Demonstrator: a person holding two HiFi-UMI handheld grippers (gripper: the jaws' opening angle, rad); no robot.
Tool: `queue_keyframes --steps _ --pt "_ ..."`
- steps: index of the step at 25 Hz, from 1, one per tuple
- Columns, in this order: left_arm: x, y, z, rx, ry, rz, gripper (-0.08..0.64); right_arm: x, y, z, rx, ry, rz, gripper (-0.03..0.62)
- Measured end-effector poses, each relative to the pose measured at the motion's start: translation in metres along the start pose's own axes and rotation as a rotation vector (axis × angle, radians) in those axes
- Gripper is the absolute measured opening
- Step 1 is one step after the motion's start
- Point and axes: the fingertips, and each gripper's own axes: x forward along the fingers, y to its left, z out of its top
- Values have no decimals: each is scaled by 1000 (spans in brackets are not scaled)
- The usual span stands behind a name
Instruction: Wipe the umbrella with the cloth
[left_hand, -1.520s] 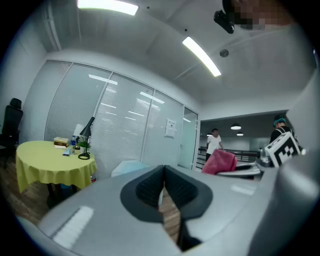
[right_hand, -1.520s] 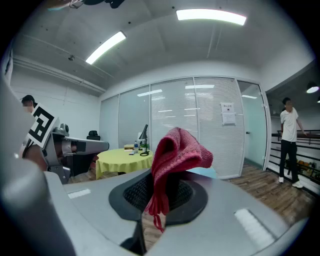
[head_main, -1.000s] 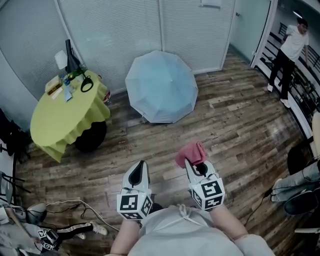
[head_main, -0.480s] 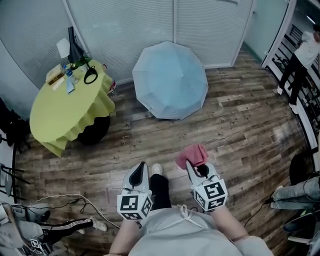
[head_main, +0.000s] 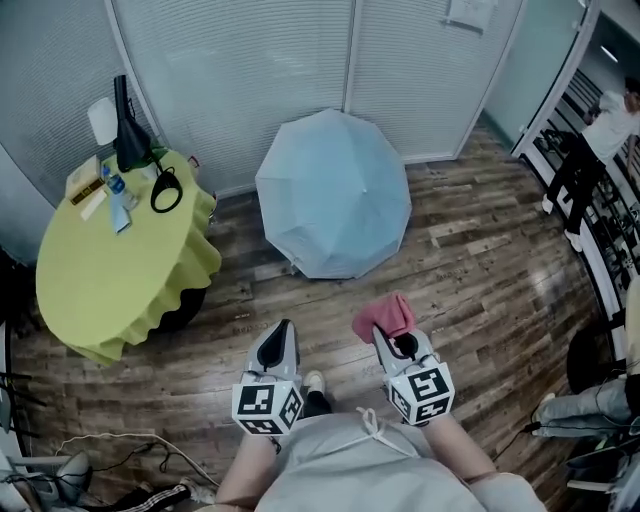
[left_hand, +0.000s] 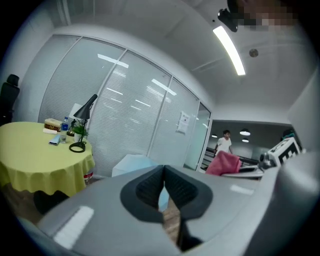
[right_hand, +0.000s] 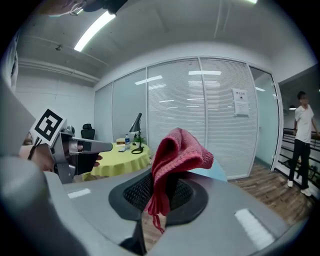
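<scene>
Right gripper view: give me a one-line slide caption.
Right gripper shut on a red cloth, with the blue umbrella and yellow table ahead.

Your cloth (right_hand: 177, 155) is coarse knit, with loose threads at the edge. Umbrella (head_main: 335, 195): smooth matt fabric. Floor (head_main: 480, 260): grained wood planks, faint sheen.

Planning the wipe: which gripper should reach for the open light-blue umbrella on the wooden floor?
Right. The right gripper is shut on the red knitted cloth; the left gripper is shut on nothing. The open light-blue umbrella lies ahead, apart from both.
</scene>
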Motion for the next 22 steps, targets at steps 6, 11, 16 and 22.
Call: queue_keyframes --steps 6,11,16,22 --pt "72 74 38 -3 -6 -2 6 100 -10 40 23 -9 -13 52" --pt "109 130 40 -42 33 71 6 166 -17 55 27 32 25 52" --pt "151 180 42 -72 46 146 6 239 -27 66 9 58 79 54" --pt "235 228 48 -62 83 200 6 351 -65 79 19 80 128 54"
